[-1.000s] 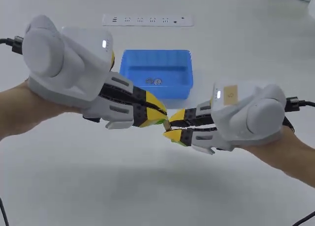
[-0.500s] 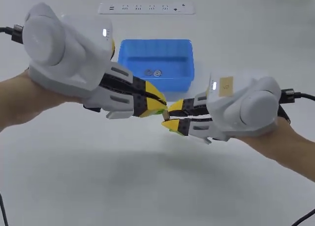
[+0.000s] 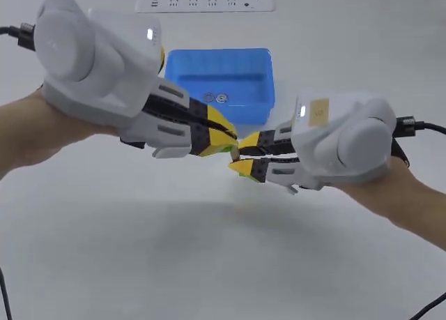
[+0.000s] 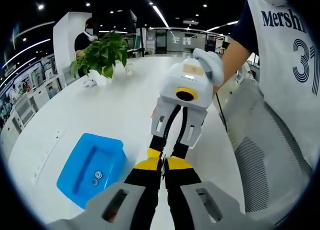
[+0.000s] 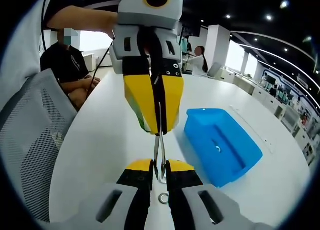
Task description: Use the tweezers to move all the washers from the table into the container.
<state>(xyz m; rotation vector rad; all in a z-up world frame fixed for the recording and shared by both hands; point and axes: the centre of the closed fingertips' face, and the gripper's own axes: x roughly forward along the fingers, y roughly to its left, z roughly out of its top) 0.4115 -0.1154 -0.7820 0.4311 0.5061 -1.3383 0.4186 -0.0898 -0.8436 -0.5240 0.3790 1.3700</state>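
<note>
Above the white table, my two grippers meet tip to tip. My left gripper (image 3: 226, 144) (image 4: 162, 164) has its jaws pressed together on one end of the thin metal tweezers (image 5: 160, 155). My right gripper (image 3: 244, 153) (image 5: 160, 166) faces it, and its jaws hold the other end of the tweezers in a narrow gap. The blue container (image 3: 259, 104) (image 4: 80, 165) (image 5: 235, 150) stands behind the tips. Two washers (image 3: 215, 97) (image 4: 95, 179) lie in it. One washer (image 5: 163, 198) lies on the table under my right jaws.
A white power strip (image 3: 205, 3) lies at the far edge behind the container. In the left gripper view a potted plant (image 4: 102, 54) stands far off on the table. People sit or stand around the table, and a mesh chair (image 5: 30, 140) is near its edge.
The head camera has shifted, so the container sits higher in the picture. Both grippers stay tip to tip on the tweezers and have barely moved.
</note>
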